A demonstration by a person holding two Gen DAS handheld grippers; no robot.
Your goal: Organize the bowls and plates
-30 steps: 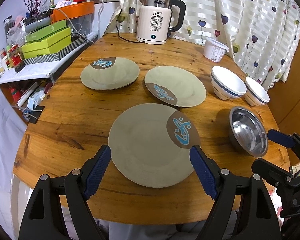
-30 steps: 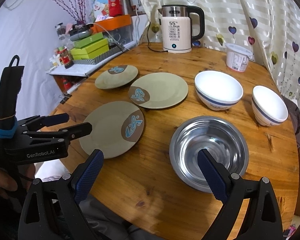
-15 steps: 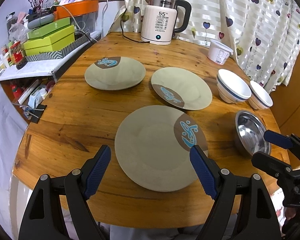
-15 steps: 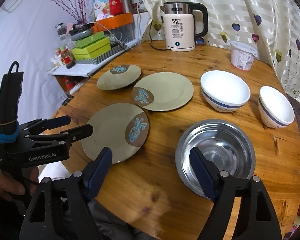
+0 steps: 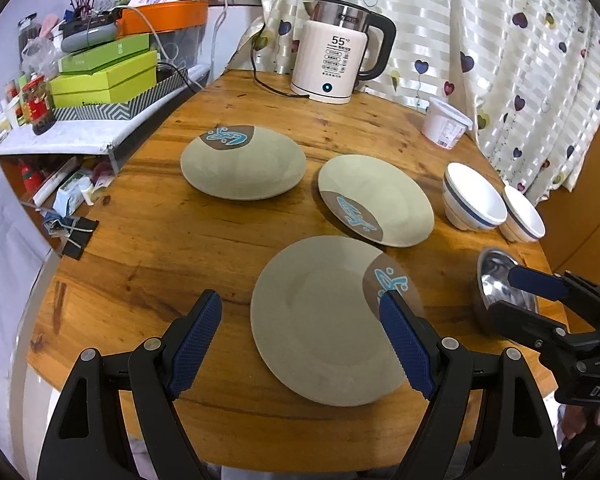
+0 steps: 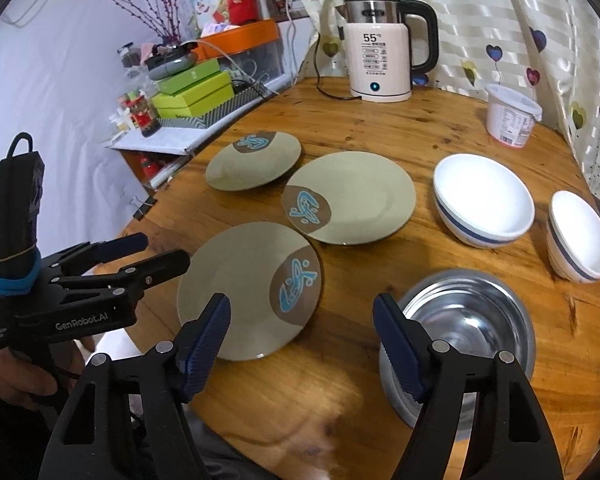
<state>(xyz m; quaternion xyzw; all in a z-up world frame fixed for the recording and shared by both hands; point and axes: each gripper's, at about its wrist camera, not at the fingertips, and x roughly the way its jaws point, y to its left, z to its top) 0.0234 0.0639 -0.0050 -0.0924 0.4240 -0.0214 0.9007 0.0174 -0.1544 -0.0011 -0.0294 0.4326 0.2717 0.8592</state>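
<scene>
Left wrist view: left gripper (image 5: 300,330) spread wide, holding nothing, above the table's near edge; its right finger overlaps the near plate (image 5: 324,320) in the view, contact not clear
Plates: far plate (image 5: 242,164) and middle plate (image 5: 374,200) lie flat and apart on the wooden table (image 5: 148,240); none stacked
Bowls: large white bowl (image 5: 474,196) and small white bowl (image 5: 522,214) side by side at the right; steel bowl (image 5: 496,280) partly hidden by the right gripper (image 5: 540,300)

Right wrist view: right gripper (image 6: 302,332) wide and empty, between near plate (image 6: 248,288) and steel bowl (image 6: 468,332)
Progress: seemingly nothing gathered yet; three plates and three bowls all left to stack
</scene>
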